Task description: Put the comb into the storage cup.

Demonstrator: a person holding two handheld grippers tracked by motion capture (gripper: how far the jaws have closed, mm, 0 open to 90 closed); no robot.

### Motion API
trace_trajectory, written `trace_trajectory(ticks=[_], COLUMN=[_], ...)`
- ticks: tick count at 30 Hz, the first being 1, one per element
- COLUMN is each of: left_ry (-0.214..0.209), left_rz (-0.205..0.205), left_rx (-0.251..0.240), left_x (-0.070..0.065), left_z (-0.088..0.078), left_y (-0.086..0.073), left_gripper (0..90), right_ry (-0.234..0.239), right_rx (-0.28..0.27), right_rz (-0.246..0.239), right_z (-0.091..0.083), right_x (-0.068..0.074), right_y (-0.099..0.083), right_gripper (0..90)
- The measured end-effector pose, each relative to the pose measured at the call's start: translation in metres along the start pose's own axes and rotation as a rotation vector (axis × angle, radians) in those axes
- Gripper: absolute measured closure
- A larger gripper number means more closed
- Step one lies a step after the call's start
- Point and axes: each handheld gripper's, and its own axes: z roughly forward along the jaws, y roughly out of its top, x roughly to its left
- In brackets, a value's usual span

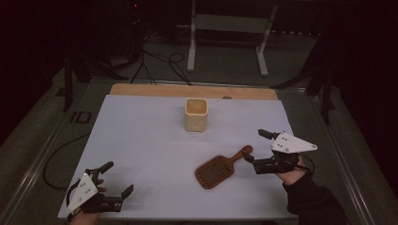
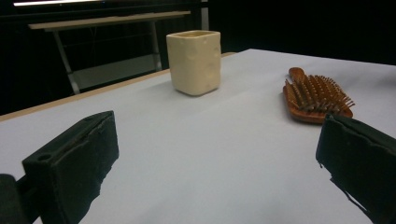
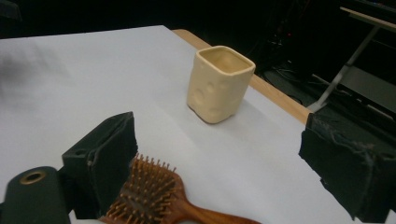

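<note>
Looking from the high view I get both tools at once: left tool [image 1: 117, 178] near the front-left corner of the white-covered bench [image 1: 141, 140], jaws wide, holding nothing; right tool [image 1: 257, 146] wide too, straddling the handle end of the one brown wooden paddle hairbrush [image 1: 220, 168], which lies bristles-up at right-centre. One cream square ceramic cup [image 1: 196, 114] stands upright toward the back. Right gripper view cuts the brush off at the bottom edge; handle contact I can't confirm.

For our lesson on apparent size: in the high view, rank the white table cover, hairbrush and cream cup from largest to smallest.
1. White table cover
2. Hairbrush
3. Cream cup, though it sits farther from the camera
</note>
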Motion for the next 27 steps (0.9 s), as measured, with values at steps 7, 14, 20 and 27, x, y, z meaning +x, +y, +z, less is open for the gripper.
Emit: trace_trajectory(ticks=[7,14,20,27], left_ry=[-0.001,-0.005,-0.006,-0.007], left_rz=[-0.004,0.000,0.003,0.004], left_rx=[-0.005,-0.001,0.002,0.000], left_x=[0.000,0.000,0.000,0.000], left_z=[0.000,0.000,0.000,0.001], left_y=[0.000,0.000,0.000,0.000], left_gripper=[0.0,0.0,0.0,0.0], right_ry=[0.004,-0.003,-0.005,-0.008], right_rx=[0.006,0.012,0.041,0.077], right_rz=[0.002,0.014,0.023,0.026], right_z=[0.010,0.021,0.032,0.045], right_x=[-0.008,-0.018,-0.024,-0.027], right_y=[0.006,0.007,0.003,-0.004], right_gripper=[10.6,12.3,12.3,13.6])
